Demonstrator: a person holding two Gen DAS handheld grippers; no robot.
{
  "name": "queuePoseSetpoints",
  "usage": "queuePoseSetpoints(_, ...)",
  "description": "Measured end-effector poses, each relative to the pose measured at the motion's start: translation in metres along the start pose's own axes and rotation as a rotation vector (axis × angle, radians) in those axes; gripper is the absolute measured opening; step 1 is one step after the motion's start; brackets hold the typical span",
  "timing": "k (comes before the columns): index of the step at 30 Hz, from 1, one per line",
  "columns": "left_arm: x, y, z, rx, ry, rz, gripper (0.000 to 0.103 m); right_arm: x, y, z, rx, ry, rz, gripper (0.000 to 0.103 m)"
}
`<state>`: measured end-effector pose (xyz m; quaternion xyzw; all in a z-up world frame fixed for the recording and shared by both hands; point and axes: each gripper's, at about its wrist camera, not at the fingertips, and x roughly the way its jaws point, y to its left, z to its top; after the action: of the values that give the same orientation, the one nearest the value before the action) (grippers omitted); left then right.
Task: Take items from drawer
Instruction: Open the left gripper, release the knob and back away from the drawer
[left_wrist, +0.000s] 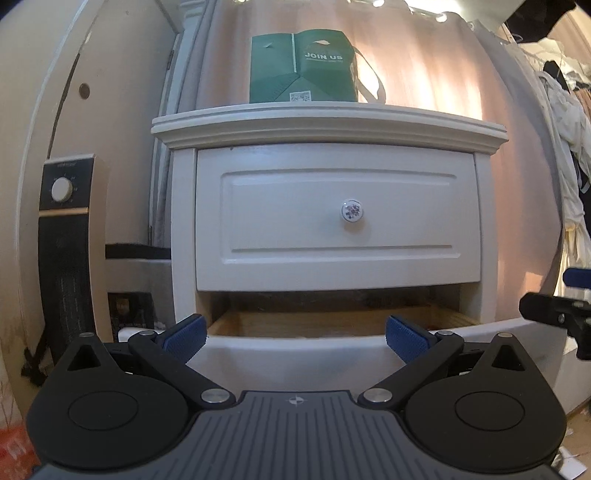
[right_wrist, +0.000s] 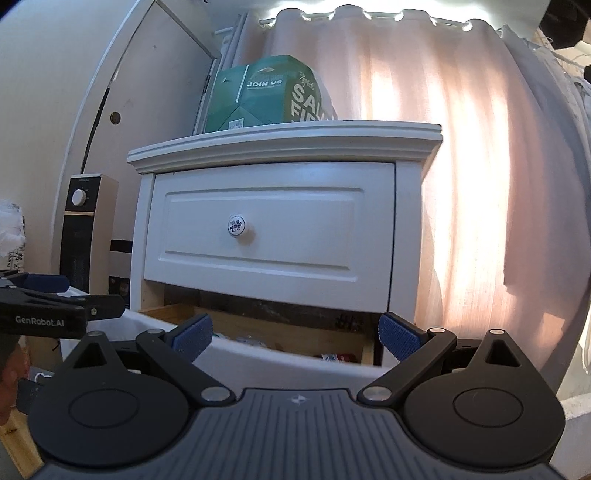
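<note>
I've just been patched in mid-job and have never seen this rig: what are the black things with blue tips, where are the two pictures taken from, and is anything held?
There is no robot arm. A person carries a pair of hand-held tongs in each hand, with a camera on each looking forward along the blue pads. One picture looks out over the left tongs, the other over the right tongs. Both are open and hold nothing.

Ahead stands a white nightstand with a green bag on top. Its upper drawer, with a round knob, is shut. The lower drawer is pulled out; the right view shows small items inside, too unclear to name. A black heater stands left of the nightstand.
</note>
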<state>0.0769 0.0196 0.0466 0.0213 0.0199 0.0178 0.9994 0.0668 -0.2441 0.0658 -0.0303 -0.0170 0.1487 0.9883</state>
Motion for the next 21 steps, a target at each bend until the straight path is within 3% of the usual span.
queuePoseSetpoints(11,0.027,0.014,-0.001,0.001,-0.038,-0.001,0.103,0.037,-0.008,0.012,0.009,0.027,0.071,0.103)
queuePoseSetpoints(21,0.043,0.020,-0.003,0.025,-0.071,-0.031,0.103,0.057,-0.016,0.000,0.040,0.023,0.039,0.103)
